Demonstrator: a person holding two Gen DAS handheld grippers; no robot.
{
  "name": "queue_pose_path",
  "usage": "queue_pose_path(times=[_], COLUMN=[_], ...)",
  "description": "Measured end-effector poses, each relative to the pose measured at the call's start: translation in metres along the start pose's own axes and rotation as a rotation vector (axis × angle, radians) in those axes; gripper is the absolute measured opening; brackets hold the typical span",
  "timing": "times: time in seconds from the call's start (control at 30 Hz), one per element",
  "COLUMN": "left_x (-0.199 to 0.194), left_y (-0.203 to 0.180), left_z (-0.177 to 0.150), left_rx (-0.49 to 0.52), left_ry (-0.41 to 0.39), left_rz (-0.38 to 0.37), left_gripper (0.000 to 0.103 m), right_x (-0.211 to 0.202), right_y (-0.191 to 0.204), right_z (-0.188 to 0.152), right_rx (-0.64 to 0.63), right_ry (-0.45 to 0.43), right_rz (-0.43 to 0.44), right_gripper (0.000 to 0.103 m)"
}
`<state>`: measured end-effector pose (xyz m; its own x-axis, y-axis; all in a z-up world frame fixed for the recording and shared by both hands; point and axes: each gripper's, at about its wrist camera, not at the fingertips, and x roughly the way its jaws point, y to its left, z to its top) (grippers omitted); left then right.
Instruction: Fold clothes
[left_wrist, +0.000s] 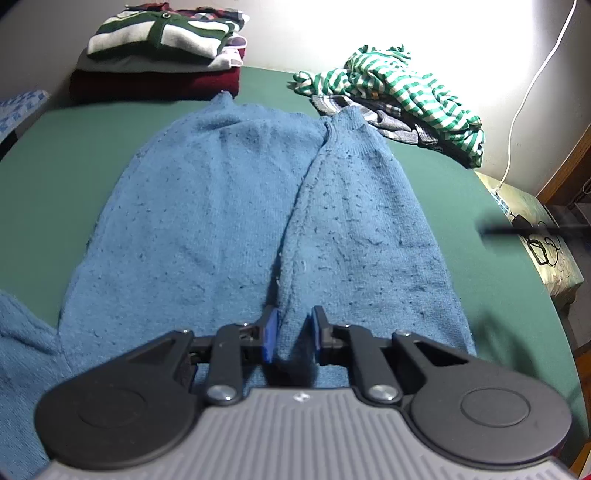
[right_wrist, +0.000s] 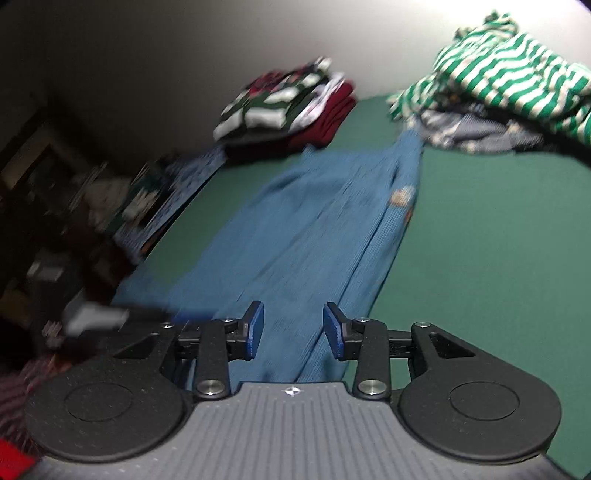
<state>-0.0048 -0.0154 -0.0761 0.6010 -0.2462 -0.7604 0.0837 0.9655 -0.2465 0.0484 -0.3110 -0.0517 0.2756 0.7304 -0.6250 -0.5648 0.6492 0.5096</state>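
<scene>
A blue knitted sweater lies flat on the green table, one side folded lengthwise over the middle. My left gripper sits low over its near edge, jaws narrowly apart with a ridge of blue knit between the blue pads; whether they pinch it I cannot tell. In the blurred right wrist view the same sweater runs away from me. My right gripper is open over its near end, holding nothing.
A stack of folded clothes stands at the far left; it also shows in the right wrist view. A crumpled green-striped pile lies far right, also in the right wrist view. A white cable hangs at the right.
</scene>
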Motion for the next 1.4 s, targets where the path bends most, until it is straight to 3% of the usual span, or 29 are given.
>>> queue_pose_path(times=[0.13,0.33,0.5,0.53,0.57,0.63,0.73,0.87,1.0,1.13,1.27,1.4], left_x=[0.0,-0.004,-0.005,-0.004,-0.003,-0.002,-0.002,-0.007,-0.021,-0.043,-0.047,-0.033], left_y=[-0.002,-0.003,-0.008,-0.01,-0.011,-0.013,-0.014,-0.011,-0.016,-0.03,-0.061,-0.083], left_z=[0.001,0.0,0.0,0.0,0.0,-0.001,-0.002,-0.002,0.0,0.002,-0.011,-0.037], left_rx=[0.025,0.045,0.089,0.096,0.105,0.121,0.13,0.131,0.151,0.195,0.311,0.395], left_ry=[0.001,0.0,-0.001,0.0,0.001,0.002,0.0,-0.01,-0.05,-0.099,-0.076,0.0], left_rz=[0.003,0.005,0.024,0.027,0.031,0.041,0.047,0.053,0.069,0.035,-0.057,-0.107], left_gripper=[0.011,0.011,0.011,0.011,0.011,0.011,0.012,0.012,0.012,0.012,0.015,0.026], right_x=[-0.013,0.004,0.023,0.025,0.026,0.027,0.018,-0.005,0.002,0.013,-0.006,-0.03], right_y=[0.043,0.078,0.097,0.101,0.104,0.108,0.112,0.101,0.08,0.077,0.073,0.053], right_z=[-0.06,-0.098,-0.112,-0.115,-0.119,-0.125,-0.127,-0.124,-0.134,-0.141,-0.136,-0.137], right_rx=[-0.06,-0.017,-0.072,-0.106,-0.13,-0.159,-0.125,0.013,0.115,0.139,0.143,0.147], right_ry=[0.197,0.258,0.249,0.249,0.241,0.219,0.18,0.083,0.132,0.151,0.103,0.04], right_rz=[0.088,0.18,0.058,0.01,-0.021,-0.069,-0.059,0.038,0.014,0.025,0.039,-0.116], right_gripper=[0.039,0.039,0.039,0.036,0.026,0.015,0.011,0.011,0.011,0.012,0.025,0.026])
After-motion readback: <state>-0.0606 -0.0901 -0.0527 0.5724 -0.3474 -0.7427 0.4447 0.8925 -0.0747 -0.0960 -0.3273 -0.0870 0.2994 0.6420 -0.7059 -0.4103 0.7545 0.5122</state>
